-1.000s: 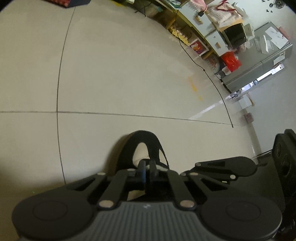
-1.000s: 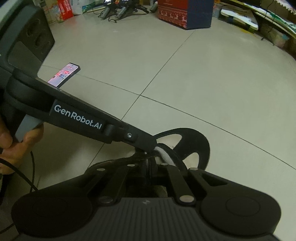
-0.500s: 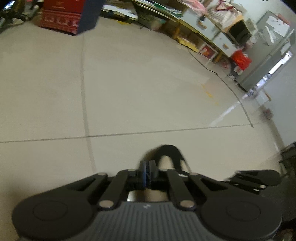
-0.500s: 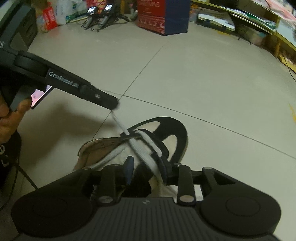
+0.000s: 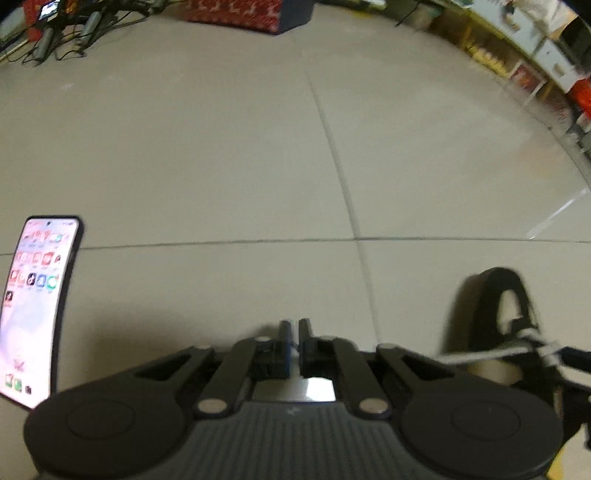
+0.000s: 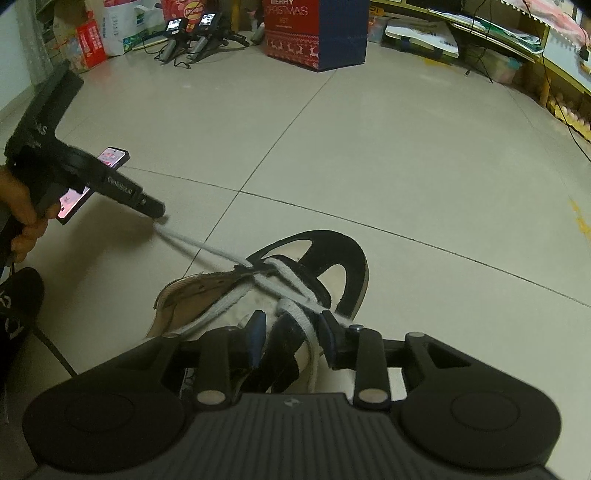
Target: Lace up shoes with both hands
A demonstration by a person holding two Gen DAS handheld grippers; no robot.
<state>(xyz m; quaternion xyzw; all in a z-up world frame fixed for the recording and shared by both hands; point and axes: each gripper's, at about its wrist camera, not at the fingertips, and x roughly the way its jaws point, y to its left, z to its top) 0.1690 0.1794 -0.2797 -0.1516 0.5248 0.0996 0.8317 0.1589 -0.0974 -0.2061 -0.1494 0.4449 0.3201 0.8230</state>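
Note:
A black and cream shoe (image 6: 343, 258) lies on the tiled floor, its white lace (image 6: 207, 247) crossed over the tongue. In the right wrist view my left gripper (image 6: 160, 218) is out to the shoe's left, shut on the end of the lace, which runs taut back to the eyelets. My right gripper (image 6: 291, 318) hangs open just above the tongue. A lace strand passes between its fingers without being pinched. In the left wrist view my left gripper (image 5: 294, 332) shows closed tips over bare floor, with the shoe (image 5: 491, 295) and the lace (image 5: 480, 356) at the lower right.
A lit phone (image 5: 33, 306) lies on the floor left of the shoe, also seen as the phone (image 6: 110, 157) behind the left gripper. A hand (image 6: 22, 218) holds that gripper. A red and blue box (image 6: 314, 33), cabled devices (image 6: 192, 40) and low shelving (image 6: 554, 74) line the room's edges.
My left gripper has drawn away from the shoe to the left, pulling the lace out taut. My right gripper has opened over the tongue.

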